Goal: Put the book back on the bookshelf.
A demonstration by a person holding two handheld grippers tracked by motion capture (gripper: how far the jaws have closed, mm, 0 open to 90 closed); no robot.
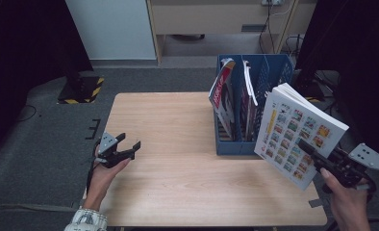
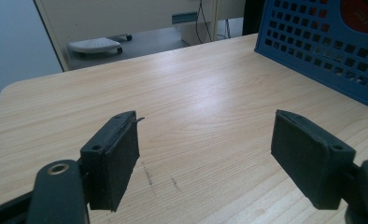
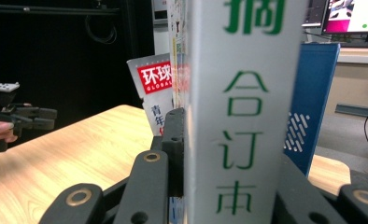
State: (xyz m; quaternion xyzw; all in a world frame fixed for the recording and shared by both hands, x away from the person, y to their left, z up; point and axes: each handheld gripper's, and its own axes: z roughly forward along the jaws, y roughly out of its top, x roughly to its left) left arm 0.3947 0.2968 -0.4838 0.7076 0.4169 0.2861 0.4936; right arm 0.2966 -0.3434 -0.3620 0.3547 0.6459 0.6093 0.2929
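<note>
Over the desk's right edge: the thick white book with a grid of small coloured pictures on its cover point(image 1: 298, 134) is held clear of the pale wooden desk point(image 1: 178, 168), just right of the blue perforated plastic file rack point(image 1: 274, 72).
Book, axis: its long side runs from the lower corner near the person up and away toward the rack; the cover is tilted and faces left and upward; the page edges point up and right.
Book, spine: white with green characters, upright in the right gripper view point(image 3: 243, 116).
Right gripper point(image 1: 309, 153): clamped on the book's lower edge, a black jaw on each side.
Left gripper point(image 1: 130, 144): jaws apart with nothing between them, low over the desk's left part, well apart from the book.
Rack contents: a red-and-white magazine point(image 1: 222, 94) leaning left, other magazines upright beside it.
</note>
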